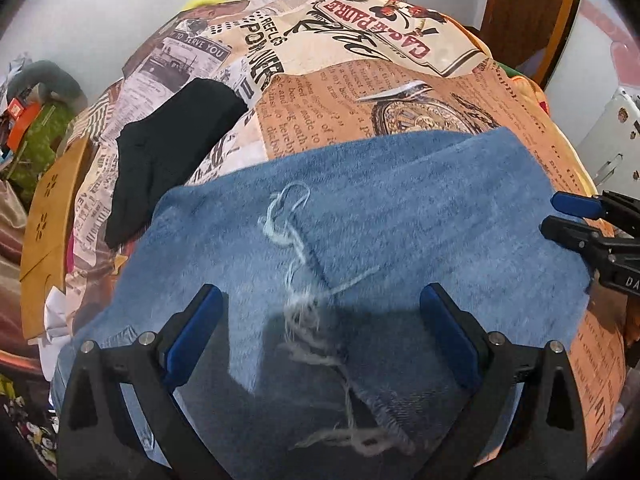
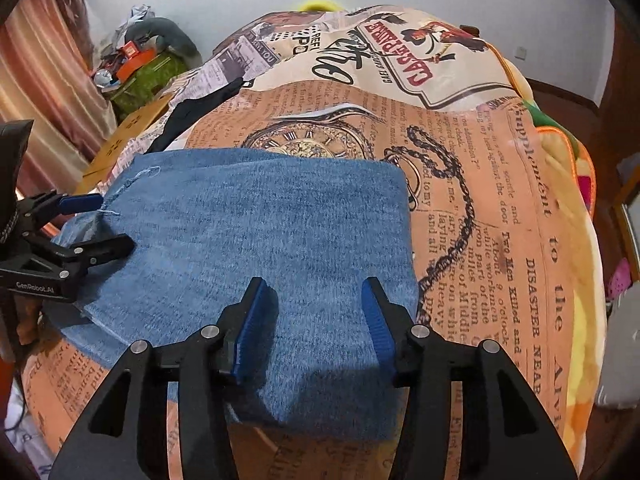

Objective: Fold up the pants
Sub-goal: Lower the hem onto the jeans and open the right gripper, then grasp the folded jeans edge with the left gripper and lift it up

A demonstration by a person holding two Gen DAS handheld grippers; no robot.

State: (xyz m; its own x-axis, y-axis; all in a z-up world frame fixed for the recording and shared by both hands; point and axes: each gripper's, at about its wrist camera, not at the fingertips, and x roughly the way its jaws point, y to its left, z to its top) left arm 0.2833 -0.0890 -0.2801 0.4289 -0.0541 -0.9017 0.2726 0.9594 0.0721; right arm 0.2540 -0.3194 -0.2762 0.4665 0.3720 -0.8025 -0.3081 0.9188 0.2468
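As denim is soft, limp, moderately heavy: folded jeans [image 2: 256, 240] to be gripped at frayed hem [image 1: 320, 340], bedspread [image 2: 500, 220] near edge. Left gripper [image 1: 320, 340] jaws wide, empty; right gripper [image 2: 316, 320] jaws wide, empty.

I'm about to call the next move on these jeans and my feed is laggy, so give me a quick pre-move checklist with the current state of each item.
1. Left gripper free of cloth: ok, jaws wide open above the frayed hem threads.
2. Right gripper free of cloth: ok, jaws open, nothing between them.
3. Jeans folded: ok, a compact blue rectangle with layered edges showing.
4. Jeans fully supported: ok, they lie on the newspaper-print bedspread.
5. Black garment clear of the jeans: cannot tell, their edges meet in the left wrist view.
6. Fold edges aligned: cannot tell, the near edge is hidden by the grippers.
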